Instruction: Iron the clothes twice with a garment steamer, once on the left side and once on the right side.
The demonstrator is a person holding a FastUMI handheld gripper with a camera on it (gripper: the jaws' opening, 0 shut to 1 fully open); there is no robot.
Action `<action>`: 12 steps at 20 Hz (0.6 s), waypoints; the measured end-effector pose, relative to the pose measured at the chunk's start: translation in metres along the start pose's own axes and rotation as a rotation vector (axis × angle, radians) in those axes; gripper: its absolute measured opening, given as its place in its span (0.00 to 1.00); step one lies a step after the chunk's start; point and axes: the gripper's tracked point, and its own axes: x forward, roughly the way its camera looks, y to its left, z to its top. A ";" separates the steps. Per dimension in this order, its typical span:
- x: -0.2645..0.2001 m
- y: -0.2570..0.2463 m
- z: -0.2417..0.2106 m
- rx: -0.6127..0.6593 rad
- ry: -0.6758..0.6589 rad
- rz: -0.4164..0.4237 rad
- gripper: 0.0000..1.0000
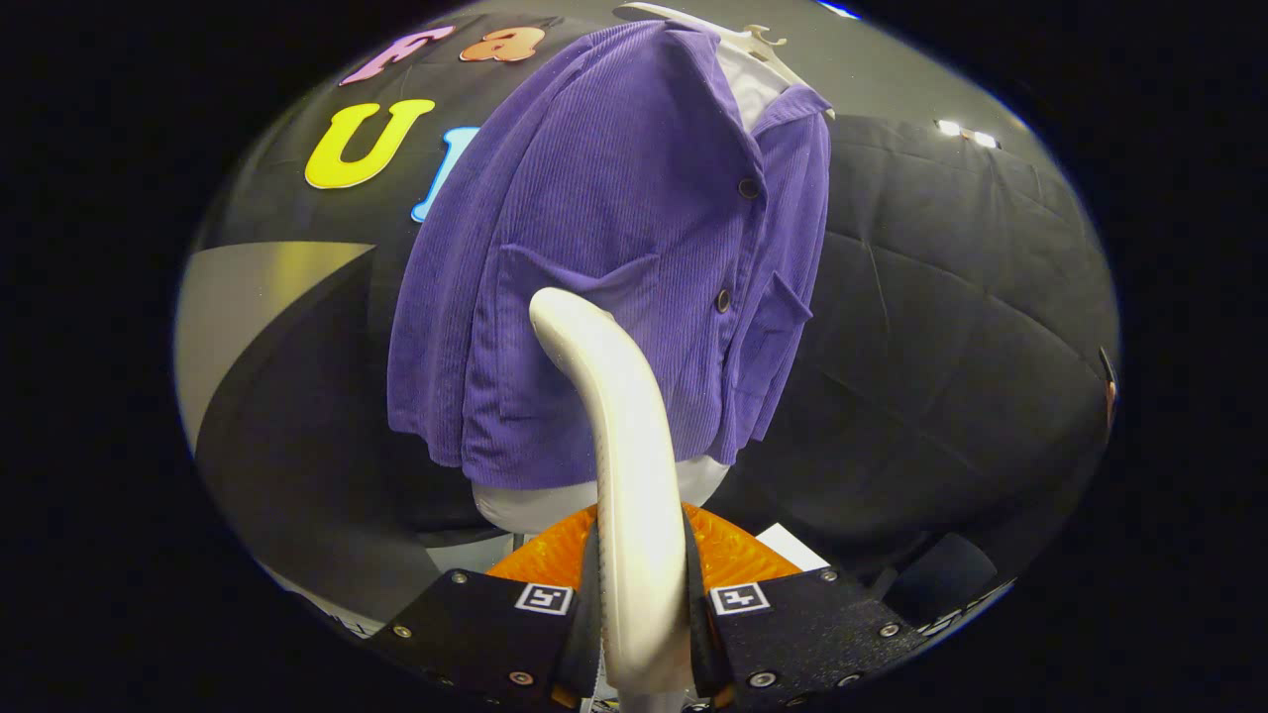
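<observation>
Currently, the jaws of the gripper [642, 614] are clamped on the white garment steamer [619, 446], whose curved head rises just ahead, near the lower front of the purple corduroy jacket [614, 257] hanging on a hanger [738, 40].

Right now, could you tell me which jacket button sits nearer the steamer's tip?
The lower button, level with the pockets on the jacket, beside the steamer the gripper clamps; the other sits higher.
</observation>
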 end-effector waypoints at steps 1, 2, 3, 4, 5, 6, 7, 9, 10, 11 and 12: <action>-0.001 0.002 -0.003 0.004 0.007 0.010 0.36; -0.001 0.004 -0.007 0.014 0.011 0.030 0.36; -0.002 0.006 -0.011 0.024 0.019 0.051 0.36; -0.002 0.006 -0.017 0.026 0.033 0.064 0.36; -0.004 0.004 -0.024 0.023 0.053 0.068 0.36; -0.006 0.000 -0.030 0.023 0.070 0.071 0.36; -0.009 -0.005 -0.032 0.029 0.076 0.073 0.36; -0.013 -0.021 -0.029 0.049 0.067 0.086 0.36; -0.016 -0.030 -0.026 0.051 0.058 0.088 0.36; -0.021 -0.040 -0.022 0.053 0.049 0.087 0.36; -0.026 -0.052 -0.014 0.064 0.039 0.085 0.36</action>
